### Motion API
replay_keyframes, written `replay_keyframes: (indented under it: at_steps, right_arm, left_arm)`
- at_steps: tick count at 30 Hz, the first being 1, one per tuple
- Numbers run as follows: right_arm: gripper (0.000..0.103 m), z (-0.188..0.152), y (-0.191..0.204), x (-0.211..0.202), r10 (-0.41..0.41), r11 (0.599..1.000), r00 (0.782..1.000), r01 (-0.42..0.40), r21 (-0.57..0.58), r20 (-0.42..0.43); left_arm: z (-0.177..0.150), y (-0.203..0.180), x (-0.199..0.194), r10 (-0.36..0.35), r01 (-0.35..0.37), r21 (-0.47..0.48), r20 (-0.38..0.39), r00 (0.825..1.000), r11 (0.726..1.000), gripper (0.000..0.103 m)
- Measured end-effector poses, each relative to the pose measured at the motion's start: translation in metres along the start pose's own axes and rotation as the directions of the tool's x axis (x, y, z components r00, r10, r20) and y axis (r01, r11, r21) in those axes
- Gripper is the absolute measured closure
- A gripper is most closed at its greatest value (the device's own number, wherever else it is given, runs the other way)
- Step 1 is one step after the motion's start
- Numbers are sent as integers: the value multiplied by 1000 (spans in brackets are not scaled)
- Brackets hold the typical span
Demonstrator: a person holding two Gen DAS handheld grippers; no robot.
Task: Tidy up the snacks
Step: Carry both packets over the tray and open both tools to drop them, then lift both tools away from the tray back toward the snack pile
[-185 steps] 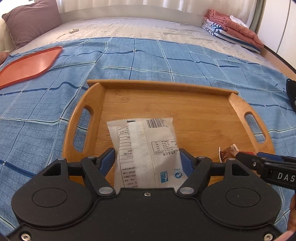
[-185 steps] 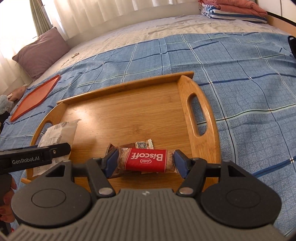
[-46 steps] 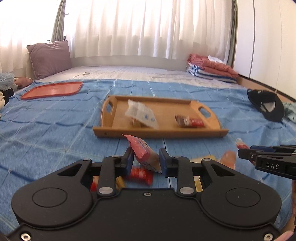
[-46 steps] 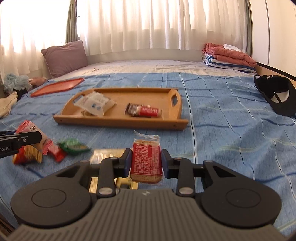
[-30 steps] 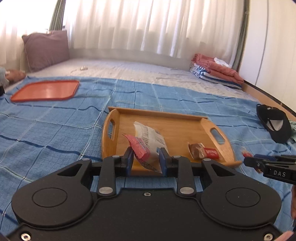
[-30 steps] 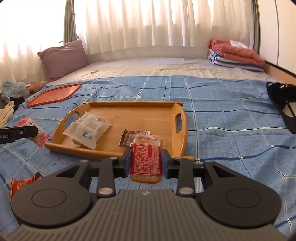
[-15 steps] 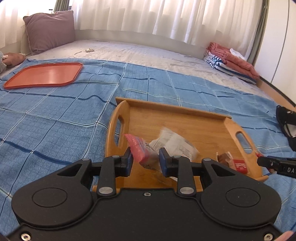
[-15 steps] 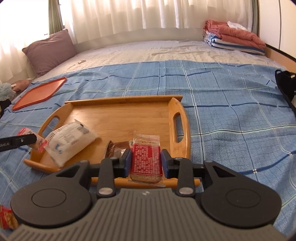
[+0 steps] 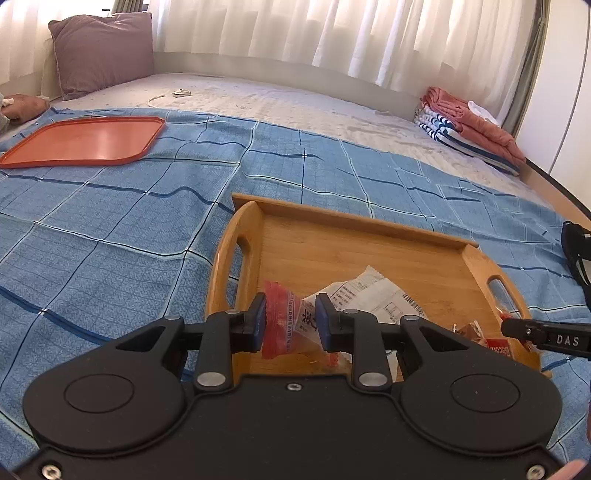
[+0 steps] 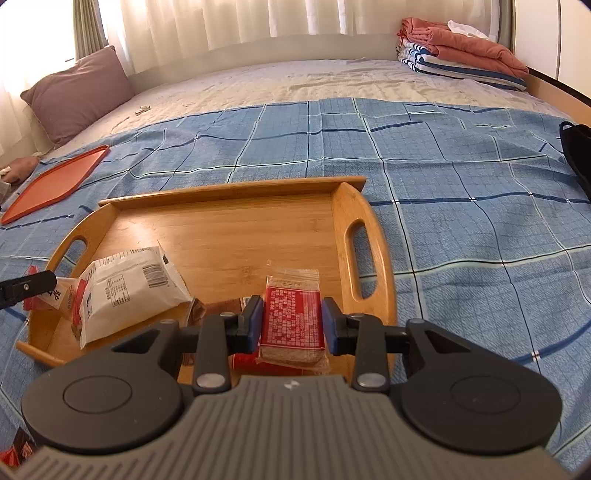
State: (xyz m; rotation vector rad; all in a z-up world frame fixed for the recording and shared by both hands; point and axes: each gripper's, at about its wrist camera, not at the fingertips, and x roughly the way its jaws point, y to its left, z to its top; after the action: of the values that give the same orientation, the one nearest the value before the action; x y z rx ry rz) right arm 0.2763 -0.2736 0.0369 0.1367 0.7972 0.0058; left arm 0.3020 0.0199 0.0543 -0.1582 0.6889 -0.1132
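Snacks are sitting in the wooden tray [image 10: 369, 214] on the blue checked bedspread [image 10: 461, 177]: a white packet [image 10: 125, 288] is lying at its left end. The left claw [image 9: 289, 323] is pinching a red-and-clear snack packet [image 9: 284, 321] above the tray's left end. The right claw [image 10: 291, 323] is clamping a red-labelled cracker pack [image 10: 293, 321] above the tray's near right portion.

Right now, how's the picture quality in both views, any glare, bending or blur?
Left wrist view: curtains blown out by backlight, red tray shows a pale sheen, bed edges bow from the fisheye. Right wrist view: window washed white, wooden tray curves, red packet print sharp.
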Motion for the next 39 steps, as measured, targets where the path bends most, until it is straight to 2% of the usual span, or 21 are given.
replay_keyframes:
  at_steps: [6,7,8,9,10,13,17,26,32,39]
  right_arm:
    - [61,0,2,10,-3,1000,1000,3,14,-9]
    - [55,-1,2,10,-1,1000,1000,1,22,-3]
    - [42,-2,1,9,5,1000,1000,-5,30,1]
    - [33,-2,-1,8,20,999,1000,-20,37,7]
    - [29,-2,-2,7,30,999,999,-30,43,12]
    - [16,-3,-2,-1,53,998,998,-54,40,27]
    - [10,-6,0,-16,55,998,997,-56,25,53]
    - [2,-20,7,-63,62,998,993,-61,-15,101]
    - [1,-39,19,-98,64,994,992,-55,-94,104]
    - [0,-66,19,-133,92,993,986,-81,-80,136]
  left_arm:
    - [-10,-1,2,-4,3,24,8,1000,1000,65]
    - [-11,-2,2,-3,2,27,10,1000,1000,58]
    - [-11,-2,1,1,-1,33,13,1000,999,53]
    - [-12,-3,-1,9,-10,37,21,1000,999,42]
    - [-13,-3,-4,15,-17,42,36,999,999,33]
    - [-13,-6,-17,4,-9,63,78,997,998,17]
    - [-15,-11,-36,3,-12,82,111,994,997,13]
    - [-27,-16,-84,-10,-4,114,122,993,994,11]
    - [-43,-15,-124,-29,11,133,129,991,991,11]
    - [-69,-12,-173,-49,26,154,147,988,988,11]
